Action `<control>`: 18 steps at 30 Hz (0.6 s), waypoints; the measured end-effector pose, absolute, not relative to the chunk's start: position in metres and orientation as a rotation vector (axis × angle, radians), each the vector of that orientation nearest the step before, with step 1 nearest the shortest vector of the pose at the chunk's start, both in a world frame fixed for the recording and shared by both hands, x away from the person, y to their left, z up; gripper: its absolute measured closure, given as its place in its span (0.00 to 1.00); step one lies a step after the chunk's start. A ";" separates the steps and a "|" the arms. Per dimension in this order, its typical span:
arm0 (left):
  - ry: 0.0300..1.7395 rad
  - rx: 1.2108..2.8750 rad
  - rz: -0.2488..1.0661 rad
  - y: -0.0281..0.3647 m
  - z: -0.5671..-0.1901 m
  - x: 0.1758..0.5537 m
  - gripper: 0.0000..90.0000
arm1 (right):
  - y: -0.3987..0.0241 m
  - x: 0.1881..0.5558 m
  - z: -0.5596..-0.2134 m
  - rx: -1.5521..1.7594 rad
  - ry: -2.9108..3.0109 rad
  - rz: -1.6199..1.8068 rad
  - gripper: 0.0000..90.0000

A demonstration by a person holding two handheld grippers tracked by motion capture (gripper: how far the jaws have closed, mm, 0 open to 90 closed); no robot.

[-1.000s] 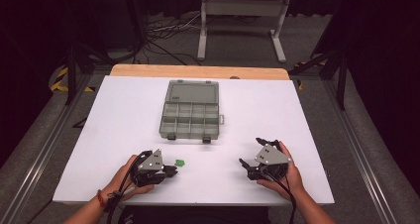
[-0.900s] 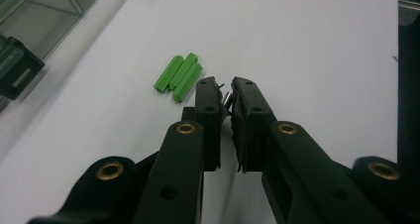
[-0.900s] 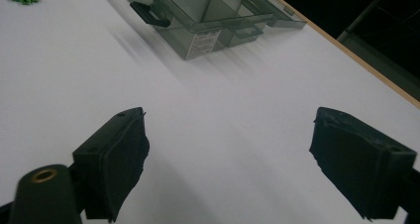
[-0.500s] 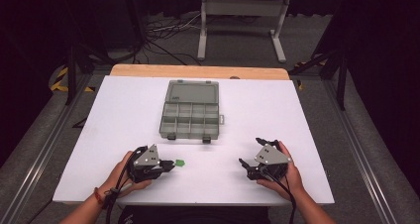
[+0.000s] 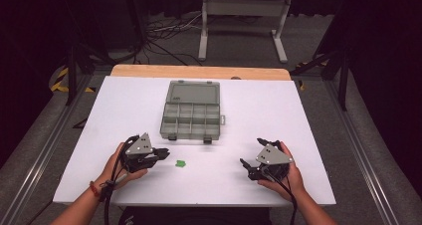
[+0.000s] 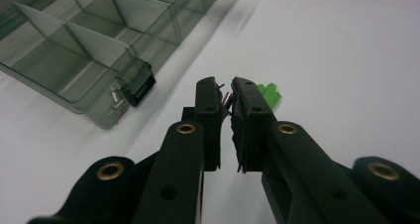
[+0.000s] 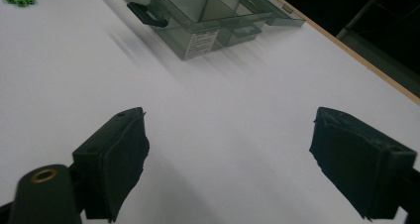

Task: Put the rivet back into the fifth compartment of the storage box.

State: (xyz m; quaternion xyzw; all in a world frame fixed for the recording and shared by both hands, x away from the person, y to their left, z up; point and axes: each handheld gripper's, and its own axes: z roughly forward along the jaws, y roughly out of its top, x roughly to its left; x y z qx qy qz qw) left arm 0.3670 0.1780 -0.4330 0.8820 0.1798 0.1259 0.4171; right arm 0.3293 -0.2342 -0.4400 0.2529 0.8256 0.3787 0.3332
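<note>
Your left gripper (image 6: 225,92) has its jaws pressed nearly together, holding nothing. The green piece (image 6: 270,94) lies on the table (image 5: 298,115) just beyond them, partly hidden behind the right jaw.

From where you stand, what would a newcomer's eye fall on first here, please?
A smoky translucent plastic organiser box lies open at the middle of the white table, its compartments looking empty. A small bright green plastic piece lies nearer the person, just beyond the nearly shut left gripper, while the right gripper is open.
</note>
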 end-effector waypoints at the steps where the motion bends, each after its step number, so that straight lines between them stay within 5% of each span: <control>1: 0.455 2.211 0.331 0.178 -0.431 0.369 0.92 | -0.234 0.329 -0.440 0.663 2.154 0.989 0.16; 18: 0.505 2.112 0.402 0.187 -0.411 0.391 0.92 | -0.234 0.330 -0.440 0.665 2.157 0.986 0.16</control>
